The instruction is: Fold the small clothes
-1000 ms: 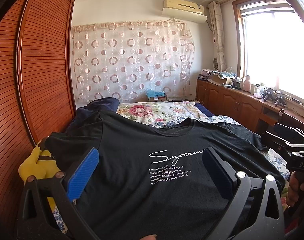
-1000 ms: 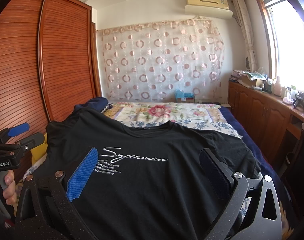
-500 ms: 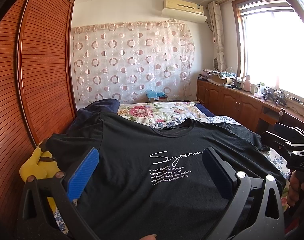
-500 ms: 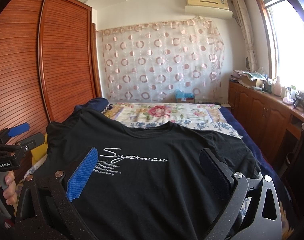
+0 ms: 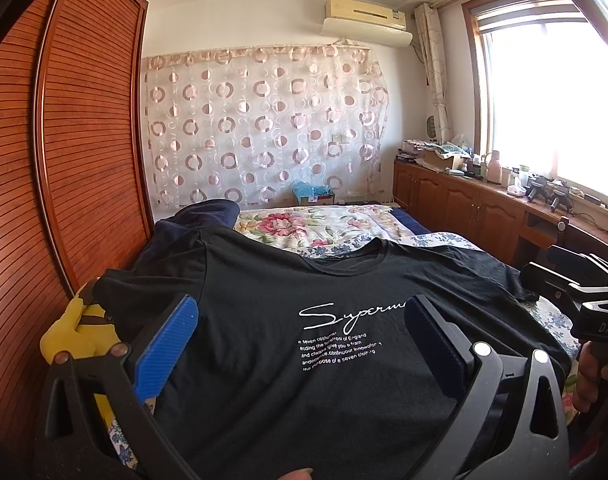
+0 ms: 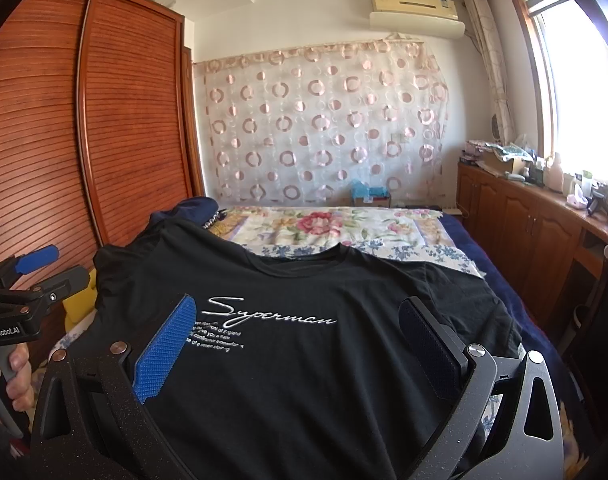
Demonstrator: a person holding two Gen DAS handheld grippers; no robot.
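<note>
A black T-shirt [image 5: 287,312] [image 6: 304,360] with white "Superman" script lies spread face up on the bed, collar toward the far end. My left gripper [image 5: 299,324] hovers open above the shirt's lower left chest, nothing between its blue pads. My right gripper [image 6: 295,320] is open too, over the print and the shirt's right half. In the left wrist view, the right gripper's body [image 5: 584,288] shows at the far right edge. In the right wrist view, the left gripper's body [image 6: 27,280] shows at the far left, held by a hand [image 6: 15,376].
A floral bedspread [image 5: 316,228] covers the bed beyond the shirt, with dark blue cloth [image 5: 199,216] at its left. A yellow plush toy [image 5: 71,336] lies by the slatted wardrobe doors [image 5: 71,160]. Wooden cabinets [image 5: 484,208] with clutter run under the window on the right.
</note>
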